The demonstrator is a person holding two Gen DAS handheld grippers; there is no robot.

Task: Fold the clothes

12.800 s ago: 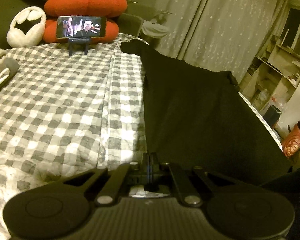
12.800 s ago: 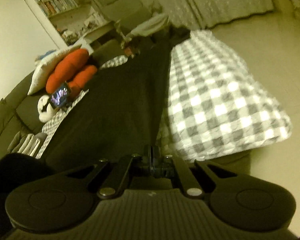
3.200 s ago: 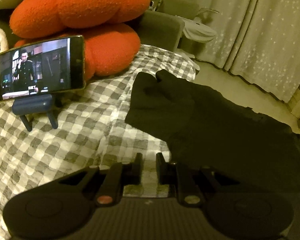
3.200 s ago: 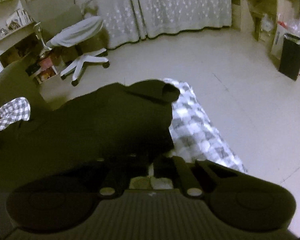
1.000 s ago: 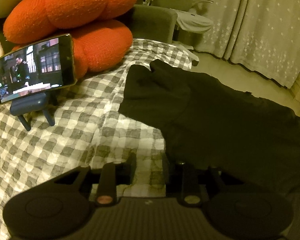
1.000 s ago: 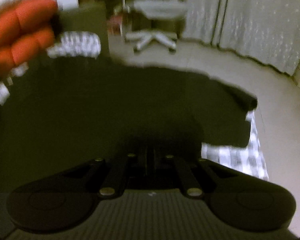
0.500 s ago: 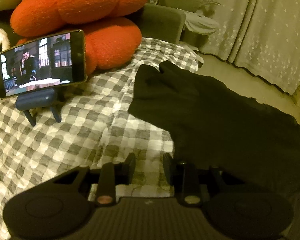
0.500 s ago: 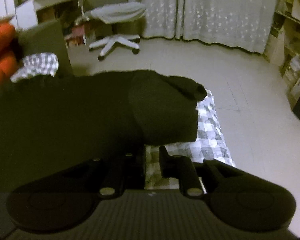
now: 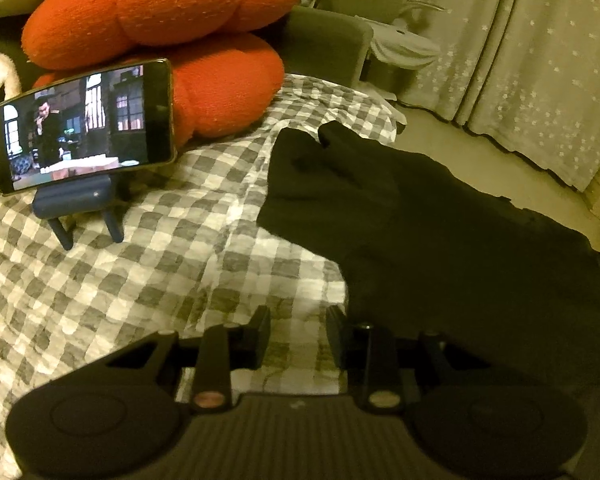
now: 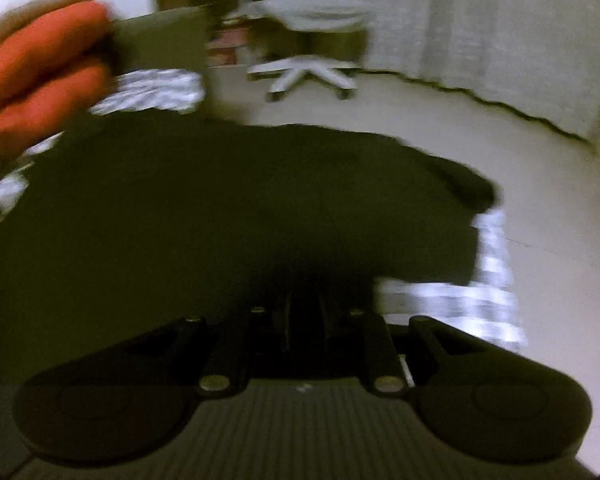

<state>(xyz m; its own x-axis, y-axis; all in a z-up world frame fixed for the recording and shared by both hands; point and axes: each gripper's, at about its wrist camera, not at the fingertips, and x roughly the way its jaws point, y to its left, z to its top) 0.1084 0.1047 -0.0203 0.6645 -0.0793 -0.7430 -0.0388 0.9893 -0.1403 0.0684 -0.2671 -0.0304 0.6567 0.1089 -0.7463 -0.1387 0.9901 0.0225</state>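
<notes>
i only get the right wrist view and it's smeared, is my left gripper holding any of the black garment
Observer: No. The left gripper is open over bare checked blanket; the black garment lies just to its right.
Operator: anything near it i might knock
Observer: A phone playing video stands on a small blue stand, to the left on the blanket.
Operator: what's behind the phone
Observer: An orange cushion, right behind it.
</notes>
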